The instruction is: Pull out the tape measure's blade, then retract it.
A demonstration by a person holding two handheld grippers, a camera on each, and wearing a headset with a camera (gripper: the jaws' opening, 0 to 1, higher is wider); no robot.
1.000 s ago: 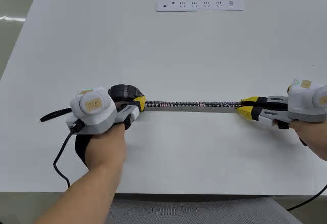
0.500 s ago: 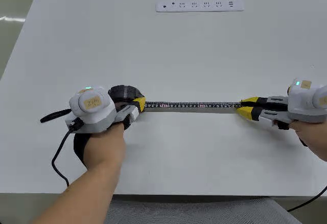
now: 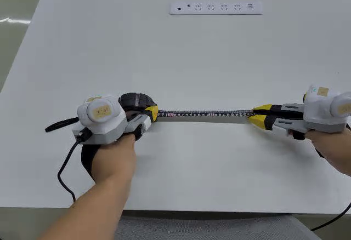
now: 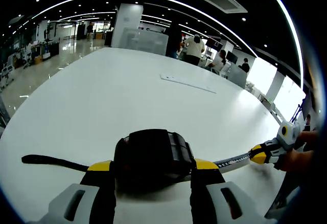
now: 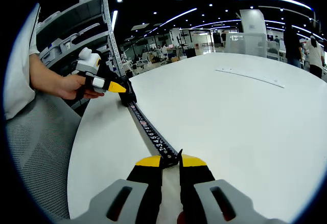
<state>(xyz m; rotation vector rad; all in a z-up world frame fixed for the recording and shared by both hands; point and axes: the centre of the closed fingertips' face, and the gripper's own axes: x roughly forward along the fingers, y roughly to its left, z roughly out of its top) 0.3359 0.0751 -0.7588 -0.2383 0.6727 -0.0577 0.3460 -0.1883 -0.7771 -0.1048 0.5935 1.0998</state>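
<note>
Left gripper [image 3: 143, 115] clamped around the tape measure case [image 3: 135, 101], right gripper [image 3: 256, 117] pinched on the blade [image 3: 205, 112] tip, extended blade slightly shorter than before.

The dark, narrow metal tape-measure blade [image 5: 148, 129] carries white scale digits, 2 through 9 legible in the right gripper view; elsewhere its markings blur.

- A white table [image 3: 219, 59] is carrying everything.
- A strip [image 3: 216, 7] is lying at its far side.
- A tape [image 3: 136, 101] is sitting nearer than the strip and to its left, with the blade [image 3: 205, 112] running rightward.
- A strap [image 3: 58, 124] is trailing farther left of the strip.
</note>
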